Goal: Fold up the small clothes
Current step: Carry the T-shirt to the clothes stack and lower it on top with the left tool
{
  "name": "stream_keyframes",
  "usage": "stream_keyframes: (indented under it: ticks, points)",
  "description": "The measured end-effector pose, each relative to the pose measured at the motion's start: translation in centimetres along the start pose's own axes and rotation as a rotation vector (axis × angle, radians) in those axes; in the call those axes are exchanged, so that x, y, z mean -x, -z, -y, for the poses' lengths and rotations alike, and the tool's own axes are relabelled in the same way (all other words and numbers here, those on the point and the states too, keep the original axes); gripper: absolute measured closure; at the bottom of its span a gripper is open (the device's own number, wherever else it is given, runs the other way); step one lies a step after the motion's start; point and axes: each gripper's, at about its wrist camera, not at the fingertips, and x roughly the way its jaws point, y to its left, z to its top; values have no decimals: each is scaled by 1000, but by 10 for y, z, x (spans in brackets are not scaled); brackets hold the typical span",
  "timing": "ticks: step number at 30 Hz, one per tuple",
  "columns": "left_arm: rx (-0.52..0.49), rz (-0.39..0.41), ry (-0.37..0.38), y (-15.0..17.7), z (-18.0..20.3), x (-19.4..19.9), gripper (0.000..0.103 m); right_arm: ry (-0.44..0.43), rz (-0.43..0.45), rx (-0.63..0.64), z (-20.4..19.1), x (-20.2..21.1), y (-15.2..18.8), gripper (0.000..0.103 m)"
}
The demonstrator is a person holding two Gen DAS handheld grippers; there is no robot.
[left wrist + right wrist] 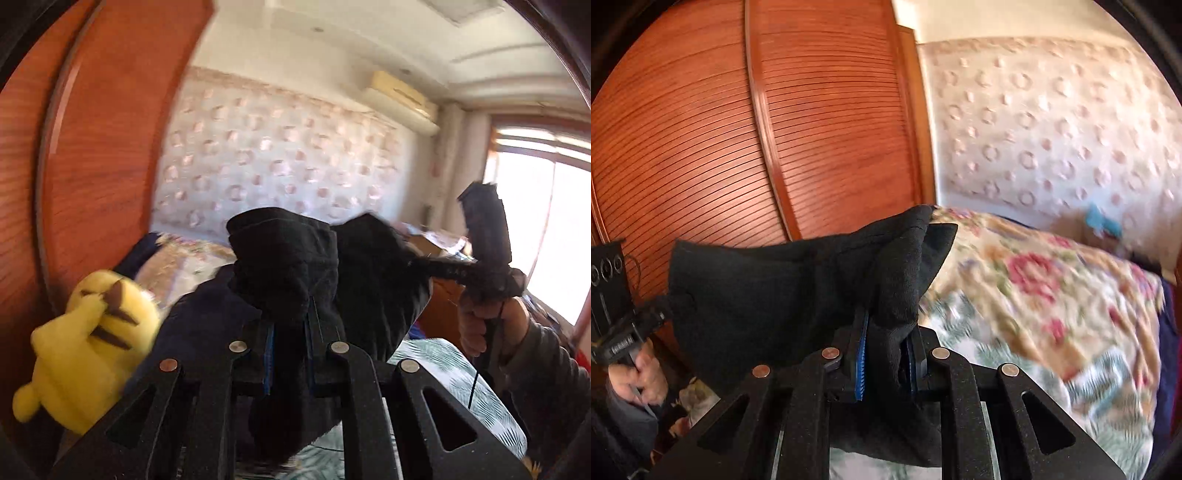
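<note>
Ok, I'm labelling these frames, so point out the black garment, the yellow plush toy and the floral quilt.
black garment [768,295]: right wrist view, on the stretched cloth left of the pads.
yellow plush toy [85,347]: left wrist view, on its body.
floral quilt [1034,295]: right wrist view, on the rose pattern.

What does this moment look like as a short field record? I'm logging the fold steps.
garment: black cloth, lifted, stretched between both grippers
left gripper: shut on the cloth
right gripper: shut on the cloth
bedding: floral quilt beyond the cloth
toy: yellow plush left of the left gripper
backdrop: wooden wardrobe, patterned wall
fold: not yet made
</note>
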Motion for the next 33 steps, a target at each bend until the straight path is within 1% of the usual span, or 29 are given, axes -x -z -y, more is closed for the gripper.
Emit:
stream_keyframes:
  ticks: [4,9,12,16,19,21,23,24,25,26,27,29,30,31,32,33]
  points:
    - [84,-38,-13,15,-30,-13,90,11,-30,57,-9,-62,-26,87]
    - [108,-75,21,34,-33,-22,90,22,-74,96,-9,-107,-51,87]
    - [91,-86,-22,36,-37,-27,90,28,-108,134,-13,-137,-69,87]
    - [111,-124,-72,43,-54,-31,90,26,-148,146,-13,-184,-78,87]
    - [114,-168,-125,51,-64,-35,89,32,-169,125,-11,-209,-83,85]
    - [130,-178,-142,56,-68,-34,86,35,-168,103,-8,-222,-85,84]
    - [138,-162,-149,58,-70,-29,78,46,-152,82,-3,-226,-88,78]
    - [137,-151,-146,58,-69,-26,69,61,-144,73,-1,-223,-87,70]
    - [129,-135,-155,58,-69,-22,62,79,-134,63,1,-219,-85,60]
    - [115,-120,-166,57,-67,-17,58,94,-120,55,2,-214,-82,57]
    - [102,-108,-172,57,-65,-15,56,107,-100,50,1,-205,-78,52]
    - [73,-92,-183,54,-60,-10,49,155,-56,44,-1,-193,-77,50]
    - [59,-90,-179,53,-58,-10,37,164,-29,43,-4,-183,-72,50]
    - [48,-88,-170,52,-56,-10,27,171,4,46,-9,-172,-69,49]
    - [37,-91,-160,51,-54,-12,25,173,29,51,-13,-165,-67,49]
    - [24,-100,-154,50,-50,-15,24,163,50,61,-19,-157,-63,49]
